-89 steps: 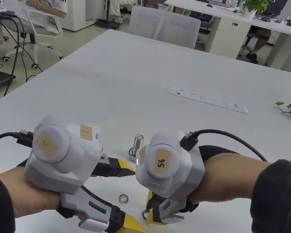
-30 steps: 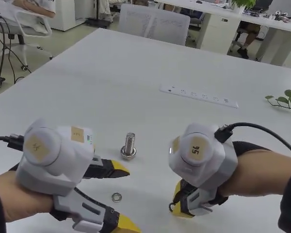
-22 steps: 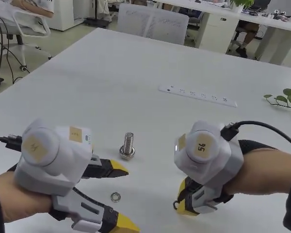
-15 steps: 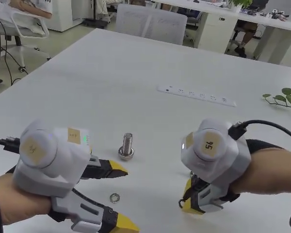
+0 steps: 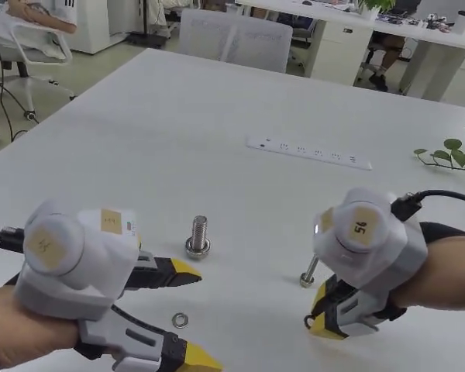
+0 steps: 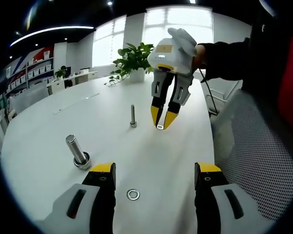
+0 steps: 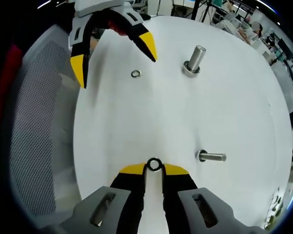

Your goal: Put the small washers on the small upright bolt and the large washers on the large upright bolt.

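Pinching a washer (image 7: pixel 154 164) by its rim in the right gripper (image 7: pixel 155 169), with jaws drawn narrow around it and the hole left clear beyond the yellow tips, presumably for dropping over a shaft without letting go first. Hanging low over the tabletop (image 5: pixel 217 116), just near of the small bolt (image 5: pixel 308 271), stood upright on its head to the right of the large bolt (image 5: pixel 198 235). Judging by that closeness, meant for the small bolt; not yet slipped on. Calls for lifting the ring above the bolt's top, centring the hole over the shaft, then lowering and releasing.

Poised at the near left with the left gripper (image 5: pixel 190 314), jaws spread wide and laid nearly flat, straddling a second washer (image 5: pixel 180 319) lying loose on the tabletop between the yellow tips, touched by neither. Looks like a pre-grasp: wide enough for closing in on the ring from both sides. Thin and flat against the surface, so likely to skate away or slip out unless caught squarely by the edge.

Set head-down, both bolts, for the sake of a free shaft pointing up for stacking; apart too, probably for keeping the two sizes from mixing. Cannot tell head from seated washer in the broad ring at the large bolt's foot. Cannot be sure of either washer's size.
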Tool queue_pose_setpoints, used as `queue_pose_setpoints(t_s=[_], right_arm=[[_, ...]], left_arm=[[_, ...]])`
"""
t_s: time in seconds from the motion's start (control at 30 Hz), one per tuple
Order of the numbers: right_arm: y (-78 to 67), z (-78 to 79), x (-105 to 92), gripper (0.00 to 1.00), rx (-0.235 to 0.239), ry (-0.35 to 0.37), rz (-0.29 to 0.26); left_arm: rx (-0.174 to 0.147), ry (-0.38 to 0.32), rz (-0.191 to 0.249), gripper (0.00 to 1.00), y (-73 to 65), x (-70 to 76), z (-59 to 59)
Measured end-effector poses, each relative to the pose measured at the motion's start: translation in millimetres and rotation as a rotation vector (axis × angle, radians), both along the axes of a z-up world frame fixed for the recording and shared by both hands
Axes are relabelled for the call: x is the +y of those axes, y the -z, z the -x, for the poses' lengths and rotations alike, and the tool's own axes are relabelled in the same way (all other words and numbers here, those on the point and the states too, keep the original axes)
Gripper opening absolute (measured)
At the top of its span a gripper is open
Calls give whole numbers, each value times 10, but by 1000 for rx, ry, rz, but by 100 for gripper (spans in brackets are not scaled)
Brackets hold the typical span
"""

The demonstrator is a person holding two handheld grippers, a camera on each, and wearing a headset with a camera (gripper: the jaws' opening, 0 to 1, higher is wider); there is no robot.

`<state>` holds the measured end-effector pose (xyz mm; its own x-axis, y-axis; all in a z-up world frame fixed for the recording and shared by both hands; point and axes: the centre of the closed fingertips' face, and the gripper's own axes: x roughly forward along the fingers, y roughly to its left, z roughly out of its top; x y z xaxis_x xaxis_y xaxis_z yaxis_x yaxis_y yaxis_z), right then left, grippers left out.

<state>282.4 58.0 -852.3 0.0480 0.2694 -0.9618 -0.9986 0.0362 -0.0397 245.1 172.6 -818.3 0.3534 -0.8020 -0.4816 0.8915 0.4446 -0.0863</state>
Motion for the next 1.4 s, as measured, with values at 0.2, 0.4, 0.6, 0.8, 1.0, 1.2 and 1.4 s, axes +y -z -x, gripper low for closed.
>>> queue_pose_setpoints(t_s=[0.2, 0.4, 0.6, 0.8, 1.0, 1.2, 1.4], right_arm=[[-44, -59, -76, 13, -8, 25, -3], [-93, -138, -161, 13, -19, 45, -1], [-141, -222, -233, 13, -30, 57, 6], [-204, -326, -299, 13, -44, 60, 16], [-337, -430, -305, 13, -58, 68, 1], [-505, -528, -259, 13, -90, 53, -13], [-650, -585, -177, 13, -121, 34, -25]], left_arm=[[0, -1, 5, 65, -2, -8, -4], [-5, -9, 15, 65, -22, -9, -30], [-7, -17, 24, 65, -35, -7, -54], [-6, -19, 28, 65, -37, -13, -66], [-6, -26, 33, 64, -43, -12, -85], [-7, -31, 36, 64, -49, -11, -97], [-9, -37, 38, 64, -54, -9, -102]])
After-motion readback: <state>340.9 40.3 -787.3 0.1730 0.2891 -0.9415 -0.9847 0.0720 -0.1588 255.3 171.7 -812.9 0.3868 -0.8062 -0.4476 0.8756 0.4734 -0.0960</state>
